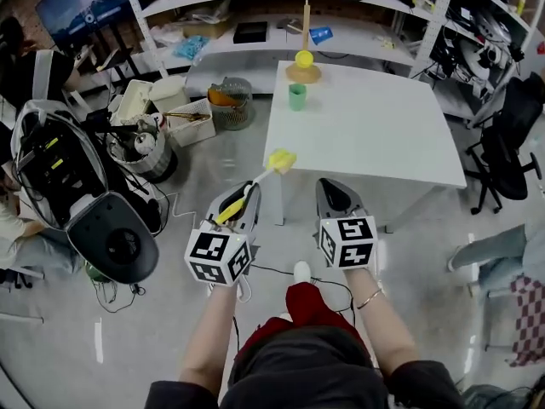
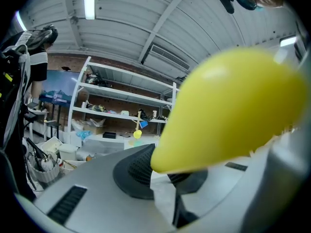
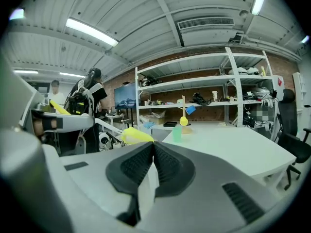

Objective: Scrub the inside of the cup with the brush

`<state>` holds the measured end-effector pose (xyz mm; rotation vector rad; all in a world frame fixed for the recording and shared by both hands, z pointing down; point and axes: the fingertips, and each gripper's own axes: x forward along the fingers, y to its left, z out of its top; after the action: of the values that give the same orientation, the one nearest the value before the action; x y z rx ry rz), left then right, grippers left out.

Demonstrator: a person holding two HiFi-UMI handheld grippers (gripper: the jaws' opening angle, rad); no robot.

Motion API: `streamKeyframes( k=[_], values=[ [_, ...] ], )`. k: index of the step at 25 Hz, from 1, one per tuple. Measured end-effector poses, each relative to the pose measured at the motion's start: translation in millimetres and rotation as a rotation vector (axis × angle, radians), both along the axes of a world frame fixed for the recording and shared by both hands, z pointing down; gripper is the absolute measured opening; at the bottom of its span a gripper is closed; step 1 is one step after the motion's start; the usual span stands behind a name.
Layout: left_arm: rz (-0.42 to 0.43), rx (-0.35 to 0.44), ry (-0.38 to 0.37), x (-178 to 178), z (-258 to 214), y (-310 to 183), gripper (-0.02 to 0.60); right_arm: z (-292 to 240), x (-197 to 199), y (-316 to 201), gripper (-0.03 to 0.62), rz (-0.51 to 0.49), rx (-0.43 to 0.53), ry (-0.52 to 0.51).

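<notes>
A small green cup (image 1: 296, 96) stands upright near the far left corner of the white table (image 1: 375, 135); it also shows in the right gripper view (image 3: 177, 133). My left gripper (image 1: 247, 194) is shut on a yellow brush (image 1: 281, 160), whose head sticks out ahead over the floor, short of the table's near edge. In the left gripper view the brush's yellow body (image 2: 233, 110) fills the upper right above the gripper (image 2: 163, 174). My right gripper (image 1: 334, 190) is shut with nothing in it, beside the left one. Its pads (image 3: 165, 166) meet, and the brush head (image 3: 137, 136) shows to their left.
A wooden peg stand with a yellow ring (image 1: 304, 62) sits behind the cup. Left of the table are white bins (image 1: 183, 113) and a wire basket (image 1: 230, 100) on the floor, and a dark machine (image 1: 85, 194). Shelves (image 1: 255, 32) run along the back; an office chair (image 1: 511, 152) stands at right.
</notes>
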<state>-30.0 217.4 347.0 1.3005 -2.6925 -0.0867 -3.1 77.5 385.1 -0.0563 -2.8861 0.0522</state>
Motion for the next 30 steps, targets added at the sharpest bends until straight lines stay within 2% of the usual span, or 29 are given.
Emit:
streamKeyframes(
  k=[10, 20, 29, 30],
  values=[
    [-0.058, -0.012, 0.024, -100, 8, -43, 0.046, 15, -112, -55, 0.020, -0.029, -0.008, 0.036],
    [-0.160, 0.002, 0.063, -190, 12, -68, 0.046, 44, -212, -104, 0.020, -0.029, -0.029, 0.138],
    [-0.139, -0.035, 0.085, -254, 26, -83, 0.046, 79, -279, -115, 0.023, -0.029, -0.036, 0.225],
    [-0.135, -0.034, 0.087, -262, 28, -84, 0.046, 84, -286, -115, 0.041, -0.028, -0.037, 0.239]
  ],
)
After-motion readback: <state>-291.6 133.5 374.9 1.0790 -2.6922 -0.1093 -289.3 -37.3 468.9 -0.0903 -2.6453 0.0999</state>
